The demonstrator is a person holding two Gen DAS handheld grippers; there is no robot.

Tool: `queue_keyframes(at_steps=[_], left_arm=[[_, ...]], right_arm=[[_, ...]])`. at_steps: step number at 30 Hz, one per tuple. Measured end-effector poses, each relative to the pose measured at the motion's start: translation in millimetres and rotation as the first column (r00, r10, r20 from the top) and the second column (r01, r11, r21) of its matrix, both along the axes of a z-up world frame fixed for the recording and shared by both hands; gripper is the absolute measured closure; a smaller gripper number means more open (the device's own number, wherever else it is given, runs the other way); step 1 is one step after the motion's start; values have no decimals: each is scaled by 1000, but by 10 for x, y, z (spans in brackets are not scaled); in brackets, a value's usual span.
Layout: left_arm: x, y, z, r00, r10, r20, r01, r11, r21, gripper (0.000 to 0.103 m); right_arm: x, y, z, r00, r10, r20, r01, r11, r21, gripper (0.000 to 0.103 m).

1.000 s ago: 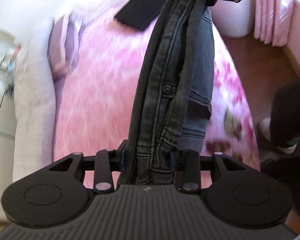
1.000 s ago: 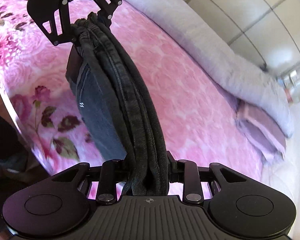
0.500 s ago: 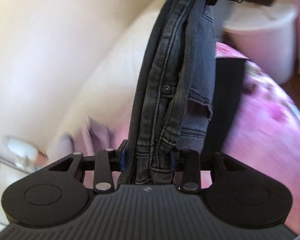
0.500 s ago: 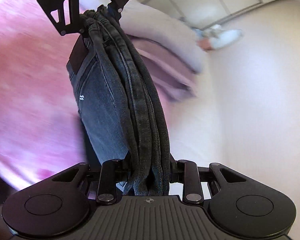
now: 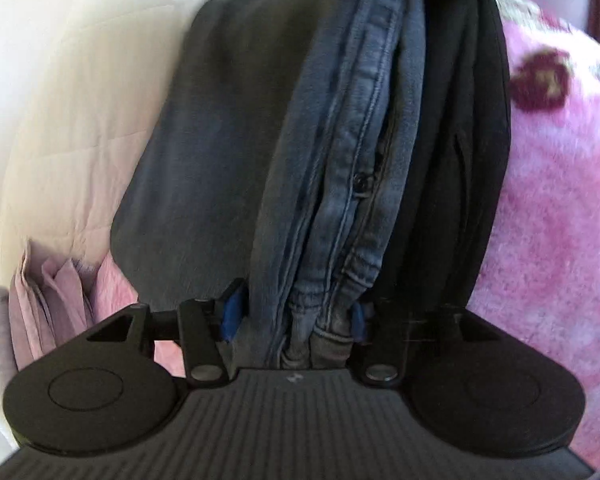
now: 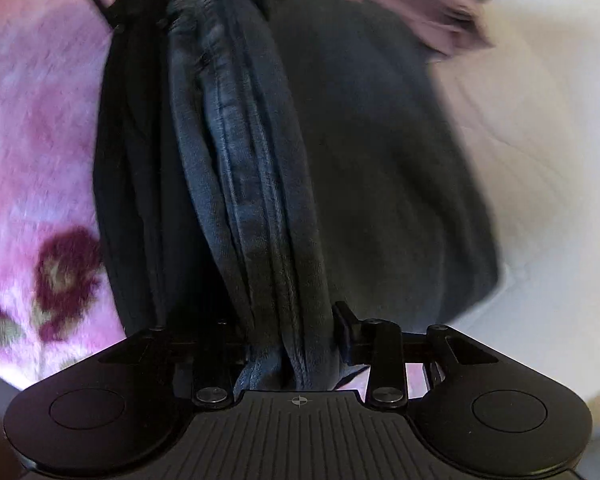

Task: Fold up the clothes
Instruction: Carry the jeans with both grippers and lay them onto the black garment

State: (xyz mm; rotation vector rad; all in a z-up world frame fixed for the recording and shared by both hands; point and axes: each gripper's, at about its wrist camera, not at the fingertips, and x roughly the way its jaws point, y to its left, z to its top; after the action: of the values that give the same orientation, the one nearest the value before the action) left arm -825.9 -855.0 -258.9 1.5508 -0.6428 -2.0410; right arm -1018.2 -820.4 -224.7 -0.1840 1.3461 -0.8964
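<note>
Bedspread: a fluffy pink blanket with dark red flower prints (image 5: 552, 184) covers the bed; it fills the right side of the left wrist view and the left side of the right wrist view (image 6: 32, 168).
Flower prints: blurred dark red blooms with pale green centres, one group near the lower left edge of the right wrist view.
Quilt: a cream-white quilted cover (image 5: 80, 112) lies at the far side of the bed, with stitched seams showing.
Pillowcase: pale lilac-pink folded fabric (image 5: 56, 304) sits beside the cream quilt, its layered edges showing; in the right wrist view it is at the top right (image 6: 428, 4).
Unclear: a blurred shiny object at the top right corner of the right wrist view.
</note>
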Motion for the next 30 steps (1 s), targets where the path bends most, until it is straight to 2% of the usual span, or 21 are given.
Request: queue_keyframes(at_steps=[4,6,8,10,13,16,19,21,24,27,29,30], left_arm=[[0,50,16,998,-47,36,48,999,-9,57],[-5,49,48,999,-35,28,35,999,-4,59],[-4,65,87,1000,-17,13,17,1000,-5,65],[-1,98,160,1000,20,-20,-21,1000,-8,66],[19,144,101,1000,3,-6,-3,1000,-7,66],[-30,151,-76,1000,-15,27,17,999,-41,65],[-2,184,-51,999,-33,37,35,997,-63,63],[41,207,15,998,-42,37,44,997,-61,58],[228,267,134,999,6,42,-5,999,-32,55],[379,263,274,990,135,34,-136,991,17,57],[492,221,422,959,282,-8,-280,955,96,58],[552,205,501,935,352,-32,-345,929,133,58]], right_arm=[[30,88,31,999,-30,-11,30,999,11,65],[49,93,88,998,-70,-4,70,997,20,65],[73,113,149,991,-128,31,127,991,31,68],[151,205,129,989,-143,36,143,989,27,69],[164,296,86,989,-139,55,139,990,9,69],[281,188,-78,995,-93,24,93,996,0,66],[314,192,-64,997,-68,-40,68,998,-16,62],[325,271,33,994,-107,-40,106,994,-13,61],[335,476,174,981,-194,0,194,981,18,59],[324,653,296,935,-346,71,337,934,117,57],[320,746,425,878,-456,147,432,886,168,56],[313,795,505,839,-509,192,476,858,193,54]])
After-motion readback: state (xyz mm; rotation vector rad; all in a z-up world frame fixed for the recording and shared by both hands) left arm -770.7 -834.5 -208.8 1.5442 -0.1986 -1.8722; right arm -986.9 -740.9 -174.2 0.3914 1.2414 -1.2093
